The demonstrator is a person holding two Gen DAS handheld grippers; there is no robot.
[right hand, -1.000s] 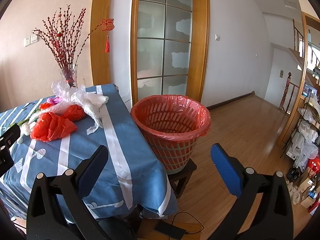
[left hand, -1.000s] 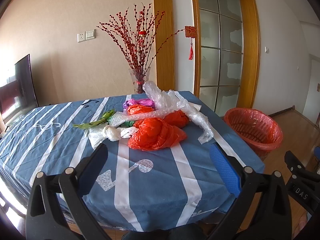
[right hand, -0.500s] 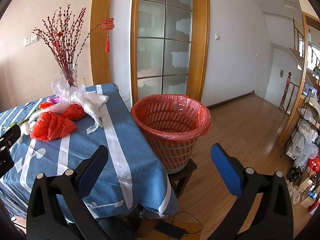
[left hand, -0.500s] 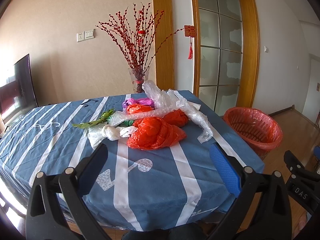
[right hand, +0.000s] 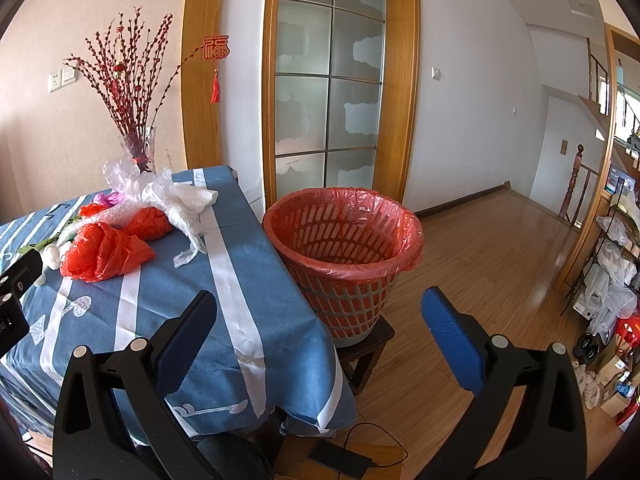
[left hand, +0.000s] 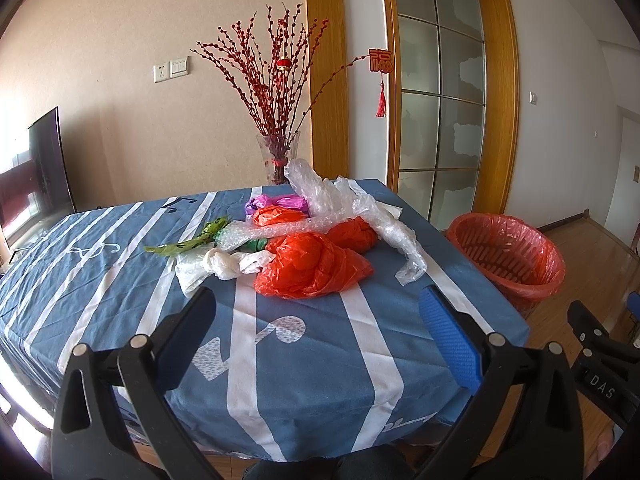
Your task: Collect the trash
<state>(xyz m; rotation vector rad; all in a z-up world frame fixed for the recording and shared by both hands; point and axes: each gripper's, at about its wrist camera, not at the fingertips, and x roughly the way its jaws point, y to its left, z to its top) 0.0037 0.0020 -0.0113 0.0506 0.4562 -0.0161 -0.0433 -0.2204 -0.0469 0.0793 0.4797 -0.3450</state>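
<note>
We see a table (left hand: 120,280) under a blue cloth with white stripes, filling most of the left wrist view. Just off its right edge stands a red slatted basket (right hand: 344,256) lined with a red bag, raised on a small dark stool (right hand: 368,340). At the far edge of the table a glass vase (left hand: 277,156) holds red berry branches. The trash lies heaped near the middle of the cloth: a long strip of bubble wrap (left hand: 352,208), a large red plastic bag (left hand: 312,266) nearest us, a smaller red bag (left hand: 354,234) behind it, a white knotted bag (left hand: 216,266), a green wrapper (left hand: 188,240) and what looks like a purple bag (left hand: 276,203), partly covered. The left gripper (left hand: 316,304) hangs above the near cloth, jaws spread wide and holding nothing. The right gripper (right hand: 320,308) points toward the basket, likewise gaping and empty.
</note>
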